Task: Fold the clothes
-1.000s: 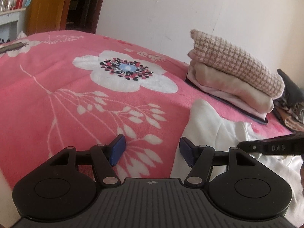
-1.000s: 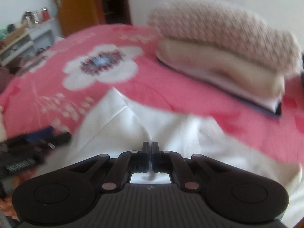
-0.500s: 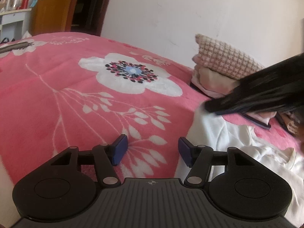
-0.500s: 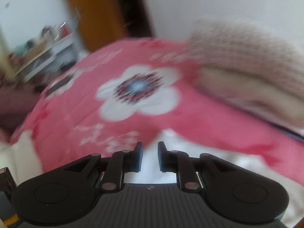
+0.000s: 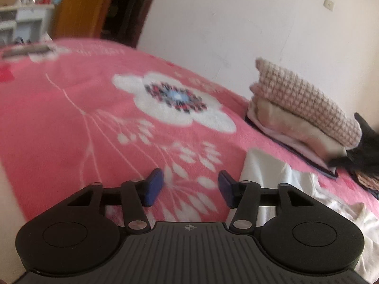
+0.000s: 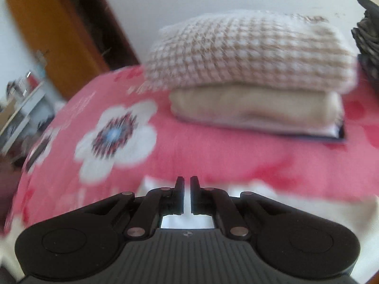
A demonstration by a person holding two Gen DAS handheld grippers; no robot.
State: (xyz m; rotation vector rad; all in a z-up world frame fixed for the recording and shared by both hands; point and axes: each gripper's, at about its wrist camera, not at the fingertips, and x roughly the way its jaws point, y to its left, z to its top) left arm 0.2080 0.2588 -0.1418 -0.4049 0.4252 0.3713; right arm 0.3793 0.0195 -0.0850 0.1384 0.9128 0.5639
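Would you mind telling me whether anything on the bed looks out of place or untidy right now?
The folded stack sits neat. The white garment in front of it lies rumpled and unfolded, and a loose dark heap of clothes is bunched beside the stack. Nothing looks spilled or damaged.

Folded stack (image 5: 305, 116) sat on the bed (image 5: 71, 118) by the wall (image 5: 236, 23); loose garment (image 5: 267, 172) lay before it, dark clothes (image 5: 364, 146) right of stack.
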